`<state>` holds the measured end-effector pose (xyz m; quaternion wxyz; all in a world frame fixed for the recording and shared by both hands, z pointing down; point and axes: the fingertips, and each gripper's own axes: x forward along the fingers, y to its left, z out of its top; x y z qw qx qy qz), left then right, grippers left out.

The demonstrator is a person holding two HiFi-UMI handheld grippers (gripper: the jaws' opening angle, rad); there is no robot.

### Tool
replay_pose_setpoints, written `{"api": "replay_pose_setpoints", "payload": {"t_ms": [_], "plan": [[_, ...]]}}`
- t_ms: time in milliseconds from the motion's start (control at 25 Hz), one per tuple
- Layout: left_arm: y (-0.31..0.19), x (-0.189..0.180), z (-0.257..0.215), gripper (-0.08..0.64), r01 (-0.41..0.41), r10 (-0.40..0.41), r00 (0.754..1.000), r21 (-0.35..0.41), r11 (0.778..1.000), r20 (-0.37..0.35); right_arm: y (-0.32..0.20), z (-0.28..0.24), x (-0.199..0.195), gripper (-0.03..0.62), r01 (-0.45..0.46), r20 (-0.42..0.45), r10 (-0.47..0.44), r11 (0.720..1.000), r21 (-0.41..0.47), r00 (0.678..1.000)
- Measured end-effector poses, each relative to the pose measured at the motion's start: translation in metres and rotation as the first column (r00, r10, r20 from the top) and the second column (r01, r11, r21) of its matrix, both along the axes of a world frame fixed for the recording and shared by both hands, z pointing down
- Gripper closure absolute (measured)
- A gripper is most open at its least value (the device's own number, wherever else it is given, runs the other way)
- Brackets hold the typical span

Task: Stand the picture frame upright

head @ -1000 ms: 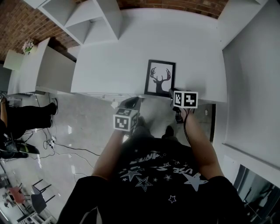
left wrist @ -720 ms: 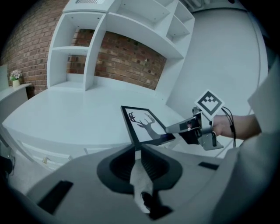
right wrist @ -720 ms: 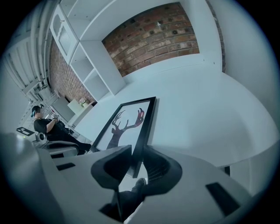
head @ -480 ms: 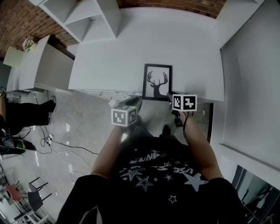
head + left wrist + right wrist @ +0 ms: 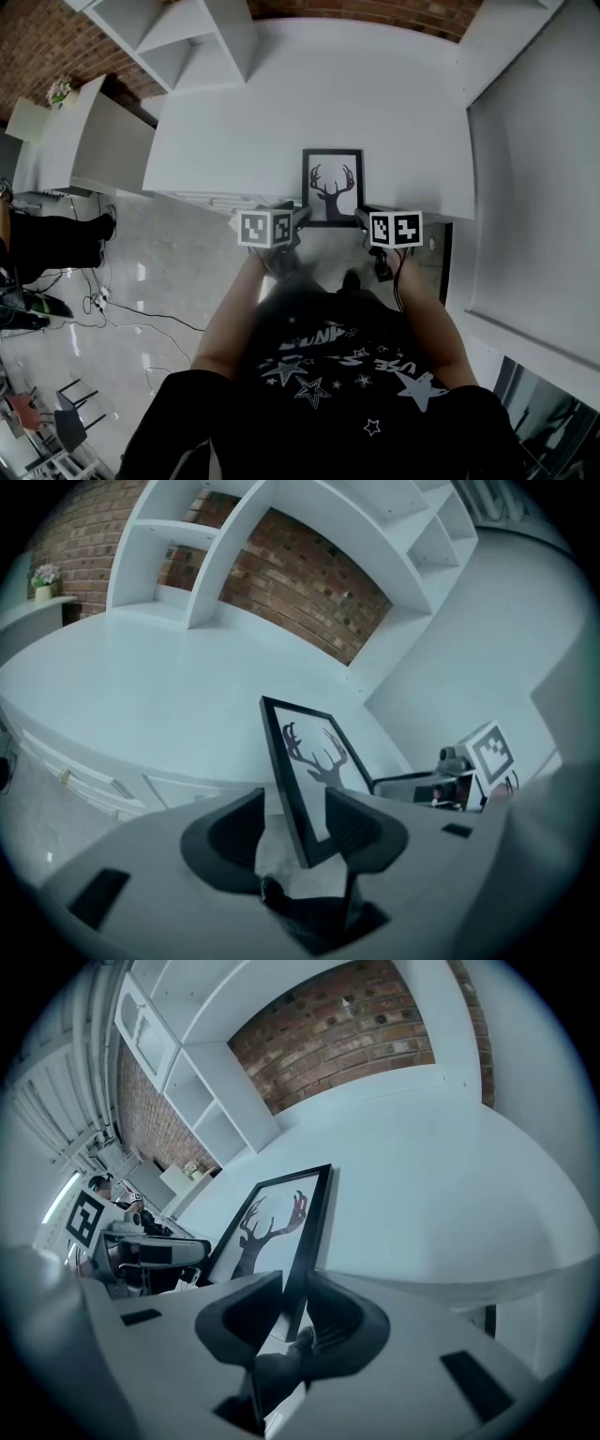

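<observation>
A black picture frame (image 5: 332, 186) with a deer silhouette is at the front edge of the white table (image 5: 281, 112), raised at a tilt. My right gripper (image 5: 361, 217) is shut on its lower right corner; in the right gripper view the frame (image 5: 272, 1222) runs edge-on between the jaws of the right gripper (image 5: 295, 1307). My left gripper (image 5: 298, 217) is at the lower left corner. Its jaws are opening: in the left gripper view the frame (image 5: 314, 761) stands between the jaws of the left gripper (image 5: 295, 827), and the left pad is clear of it.
White shelves (image 5: 178, 37) stand at the table's back left before a brick wall (image 5: 309, 583). A white wall panel (image 5: 534, 187) bounds the right side. The person's legs and the floor (image 5: 169, 272) lie below the table edge.
The frame has shifted a little left and turned square to me. My left gripper rose from below the table edge to the frame's lower left corner. The right gripper keeps its hold.
</observation>
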<state>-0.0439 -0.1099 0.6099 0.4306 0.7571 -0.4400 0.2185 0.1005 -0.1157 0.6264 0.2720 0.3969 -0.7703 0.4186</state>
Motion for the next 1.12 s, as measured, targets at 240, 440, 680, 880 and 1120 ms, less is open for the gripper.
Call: {"api": "replay_pose_setpoints", "payload": {"t_ms": [240, 440, 680, 880, 1120], "plan": [[-0.001, 0.008, 0.012, 0.365, 0.000, 0.001, 1.000, -0.066, 0.998, 0.015, 0.006, 0.000, 0.004, 0.502, 0.038, 0.018, -0.037, 0.999, -0.006, 0.999], [0.002, 0.014, 0.020, 0.389, -0.011, 0.014, 0.999, -0.089, 0.996, 0.036, 0.006, 0.000, 0.005, 0.504, 0.052, 0.046, -0.051, 0.999, -0.011, 0.998], [0.005, 0.015, 0.022, 0.442, 0.013, -0.007, 0.998, -0.089, 0.996, 0.064, 0.006, 0.001, 0.007, 0.512, 0.066, 0.109, -0.062, 0.997, -0.033, 0.992], [0.008, 0.023, 0.020, 0.448, 0.054, -0.048, 0.995, -0.064, 0.997, 0.086, 0.006, 0.002, 0.015, 0.515, 0.103, 0.119, -0.099, 0.994, -0.028, 0.988], [0.009, 0.033, 0.007, 0.449, 0.117, -0.116, 0.989, 0.002, 0.993, 0.087, -0.001, -0.010, 0.026, 0.517, 0.131, 0.133, -0.134, 0.991, 0.033, 0.982]]}}
